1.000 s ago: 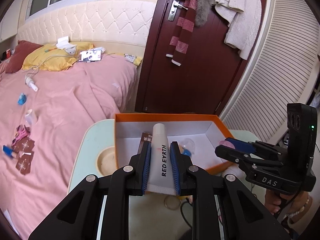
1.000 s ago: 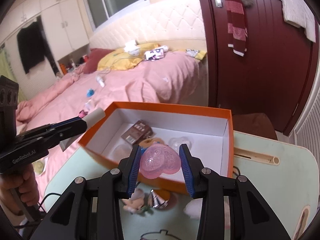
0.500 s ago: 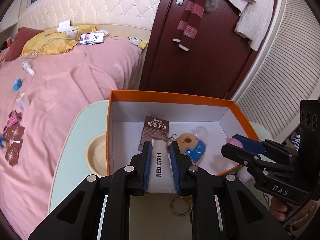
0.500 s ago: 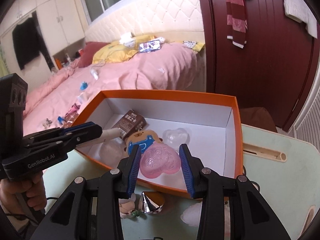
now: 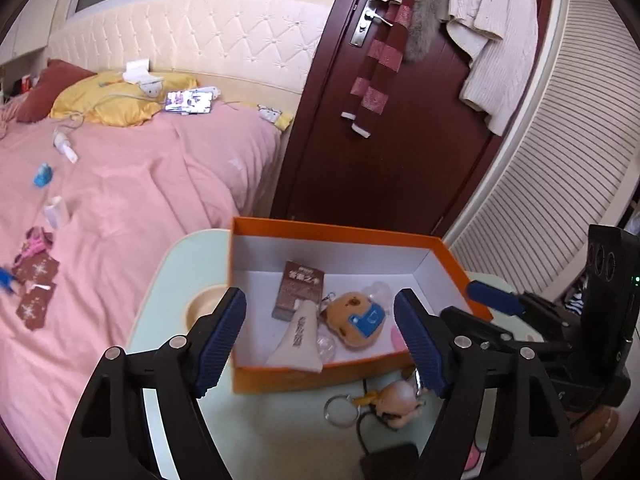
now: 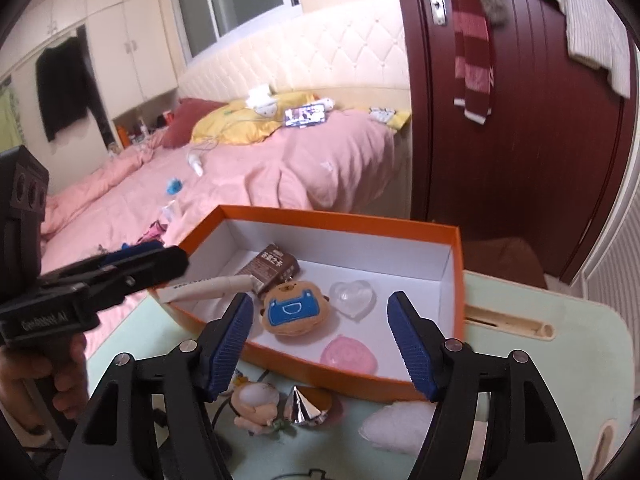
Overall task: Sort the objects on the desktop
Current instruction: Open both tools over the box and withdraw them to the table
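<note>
An orange box [image 5: 344, 233] [image 6: 458, 256] with a white inside stands on the pale green table. In it lie a white tube [image 5: 299, 338] [image 6: 212, 284], a brown card pack [image 5: 298, 289] [image 6: 276, 263], a bear plush [image 5: 356, 320] [image 6: 294, 310], a clear heart [image 6: 354, 294] and a pink heart [image 6: 349, 354]. My left gripper [image 5: 320, 338] is open and empty above the box's near wall. My right gripper [image 6: 326, 338] is open and empty over the box's near side.
On the table in front of the box lie a doll keychain [image 5: 398, 402] [image 6: 256, 402], a silver cone [image 6: 304, 406], a white fluffy thing [image 6: 396, 424] and a dark cable [image 5: 362, 428]. A pink bed [image 5: 120, 184] is at the left, a dark door [image 5: 380, 140] behind.
Both grippers opened. The tube dropped from the left gripper into the box, and the pink heart dropped from the right gripper into the box.
</note>
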Demonstrator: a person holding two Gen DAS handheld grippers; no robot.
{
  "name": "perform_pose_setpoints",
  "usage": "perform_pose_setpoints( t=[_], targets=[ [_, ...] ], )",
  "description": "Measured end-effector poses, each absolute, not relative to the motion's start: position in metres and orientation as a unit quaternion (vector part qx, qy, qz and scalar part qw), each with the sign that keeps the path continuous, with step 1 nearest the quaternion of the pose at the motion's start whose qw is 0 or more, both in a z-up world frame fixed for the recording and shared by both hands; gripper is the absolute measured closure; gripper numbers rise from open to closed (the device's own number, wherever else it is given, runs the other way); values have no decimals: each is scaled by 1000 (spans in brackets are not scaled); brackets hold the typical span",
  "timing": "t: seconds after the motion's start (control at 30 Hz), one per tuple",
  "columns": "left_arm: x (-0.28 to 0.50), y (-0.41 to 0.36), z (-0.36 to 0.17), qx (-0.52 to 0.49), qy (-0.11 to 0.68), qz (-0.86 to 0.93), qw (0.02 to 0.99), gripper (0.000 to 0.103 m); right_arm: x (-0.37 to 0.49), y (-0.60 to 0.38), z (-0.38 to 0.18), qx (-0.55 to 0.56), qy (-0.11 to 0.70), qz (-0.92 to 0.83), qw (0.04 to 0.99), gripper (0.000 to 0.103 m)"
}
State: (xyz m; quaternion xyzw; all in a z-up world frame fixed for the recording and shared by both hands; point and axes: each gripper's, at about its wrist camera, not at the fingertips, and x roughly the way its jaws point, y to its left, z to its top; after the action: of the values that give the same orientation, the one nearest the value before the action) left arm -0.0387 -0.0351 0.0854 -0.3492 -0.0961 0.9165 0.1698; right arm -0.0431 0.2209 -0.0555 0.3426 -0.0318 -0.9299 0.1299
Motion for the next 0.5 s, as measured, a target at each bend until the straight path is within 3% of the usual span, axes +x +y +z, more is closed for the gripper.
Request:
perform_pose_setpoints(
  t=[0.5],
  targets=[
    [16, -47, 60, -412, -71, 897, 147, 26, 10, 232, -78, 397, -64, -909, 113, 33]
  ],
)
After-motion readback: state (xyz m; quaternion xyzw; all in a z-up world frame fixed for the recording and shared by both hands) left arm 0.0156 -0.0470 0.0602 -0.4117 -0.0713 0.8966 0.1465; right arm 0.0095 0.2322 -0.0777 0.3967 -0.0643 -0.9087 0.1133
